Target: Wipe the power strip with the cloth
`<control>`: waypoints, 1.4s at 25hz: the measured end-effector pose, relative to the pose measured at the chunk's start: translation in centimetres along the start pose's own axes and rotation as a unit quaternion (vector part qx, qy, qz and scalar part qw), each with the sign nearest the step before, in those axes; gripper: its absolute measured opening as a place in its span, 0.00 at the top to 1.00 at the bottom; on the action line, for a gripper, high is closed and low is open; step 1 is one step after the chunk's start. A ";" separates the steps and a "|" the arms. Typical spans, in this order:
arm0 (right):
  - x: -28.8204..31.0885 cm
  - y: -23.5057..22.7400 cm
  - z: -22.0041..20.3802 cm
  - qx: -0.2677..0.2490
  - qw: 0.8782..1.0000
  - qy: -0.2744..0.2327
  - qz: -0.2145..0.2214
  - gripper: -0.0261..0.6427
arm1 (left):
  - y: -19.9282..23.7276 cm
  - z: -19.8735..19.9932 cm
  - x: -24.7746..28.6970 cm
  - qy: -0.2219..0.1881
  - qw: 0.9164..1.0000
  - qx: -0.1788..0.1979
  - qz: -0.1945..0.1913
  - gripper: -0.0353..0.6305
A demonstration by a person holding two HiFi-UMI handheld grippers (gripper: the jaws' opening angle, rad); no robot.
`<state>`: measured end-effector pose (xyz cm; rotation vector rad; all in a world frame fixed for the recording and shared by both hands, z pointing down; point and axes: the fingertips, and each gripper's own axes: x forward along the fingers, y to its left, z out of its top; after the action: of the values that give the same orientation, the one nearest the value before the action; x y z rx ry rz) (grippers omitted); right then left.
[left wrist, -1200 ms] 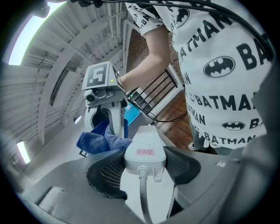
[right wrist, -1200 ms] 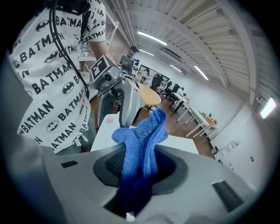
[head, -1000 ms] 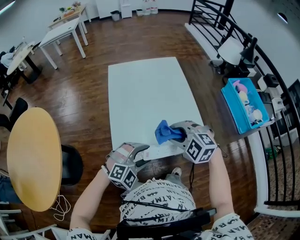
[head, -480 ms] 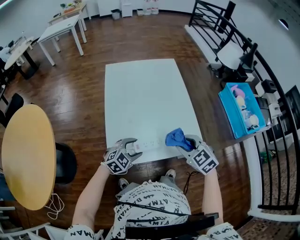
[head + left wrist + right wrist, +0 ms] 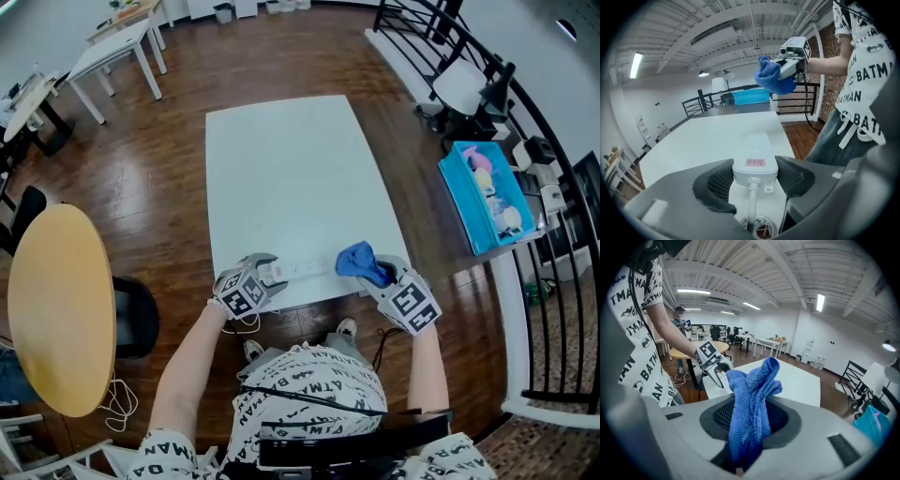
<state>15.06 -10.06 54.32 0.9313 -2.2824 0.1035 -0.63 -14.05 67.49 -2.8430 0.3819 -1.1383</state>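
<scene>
A white power strip (image 5: 305, 267) lies along the near edge of the white table (image 5: 281, 159). My left gripper (image 5: 267, 272) is shut on its cord end. In the left gripper view the strip (image 5: 757, 150) sits between both pads, and its cable runs back toward the camera, under the left gripper (image 5: 754, 169). My right gripper (image 5: 377, 274) is shut on a bunched blue cloth (image 5: 354, 261), which hangs at the strip's right end. Seen in the right gripper view, the cloth (image 5: 752, 399) stands up out of the jaws of the right gripper (image 5: 750, 425). Whether it touches the strip I cannot tell.
A blue bin (image 5: 473, 220) with toys stands to the right beside a black railing (image 5: 562, 272). A round yellow table (image 5: 61, 309) and a black chair (image 5: 141, 323) are at the left. White desks (image 5: 122, 47) stand far back. The person's legs are just below the table edge.
The strip was held up off the table's near edge a second ago; it now lies flat on the table. Both grippers came down and rolled, and the cloth moved with the right one.
</scene>
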 end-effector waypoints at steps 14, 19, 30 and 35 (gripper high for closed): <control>1.0 -2.2 -1.6 0.151 0.986 -0.024 -0.070 0.75 | -0.6 -5.7 3.2 0.096 0.995 -0.035 -0.024 0.52; 1.4 -2.5 -2.4 0.200 0.976 -0.030 -0.087 0.75 | 0.2 -6.5 3.2 0.099 0.993 -0.069 0.004 0.51; 3.9 -3.5 -4.1 0.289 0.950 -0.045 -0.108 0.76 | 4.1 -3.7 -3.7 -0.059 0.955 -0.256 0.137 0.55; 4.7 -3.3 -4.3 0.293 0.949 -0.040 -0.109 0.76 | 5.2 -1.7 -8.0 -0.112 0.916 -0.310 0.230 0.94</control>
<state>17.07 -13.98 59.95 1.5042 -2.2371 0.6882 -8.42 -17.04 62.62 -3.0383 1.5319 -0.6650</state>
